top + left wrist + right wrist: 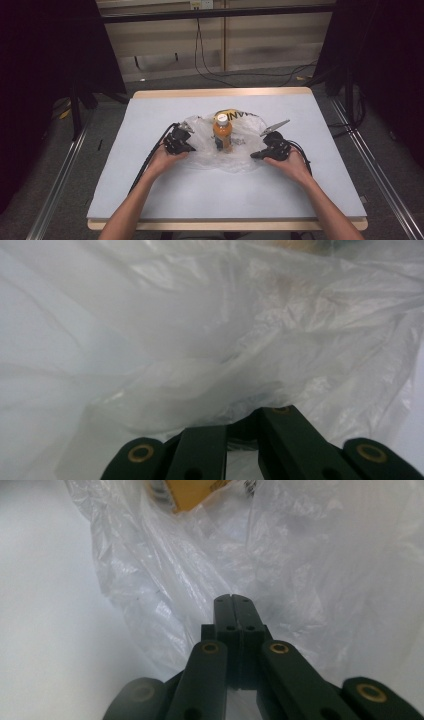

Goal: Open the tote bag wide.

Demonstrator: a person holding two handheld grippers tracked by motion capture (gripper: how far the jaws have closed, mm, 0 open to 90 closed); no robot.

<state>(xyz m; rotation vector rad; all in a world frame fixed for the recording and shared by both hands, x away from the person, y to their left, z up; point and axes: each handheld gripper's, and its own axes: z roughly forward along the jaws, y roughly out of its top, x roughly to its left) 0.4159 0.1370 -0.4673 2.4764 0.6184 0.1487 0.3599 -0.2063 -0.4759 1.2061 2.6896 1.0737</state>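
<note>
So there's an orange bottle [222,133] standing upright mid-table [150,190], right on a crumpled clear bag [240,155]. The left gripper [186,140] sits at the bag's left edge, and its jaws look pinched down on a fold of plastic, tips buried in it. The right gripper [257,155] is at the bag's right edge, jaws pressed together flat. The bottle is between the two, near both but touching neither.

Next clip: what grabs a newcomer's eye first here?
The orange bottle with a white cap, standing upright mid-table on a crumpled clear plastic bag. The left gripper and right gripper flank the bag, each at its edge; the right's jaws are pressed together.
</note>
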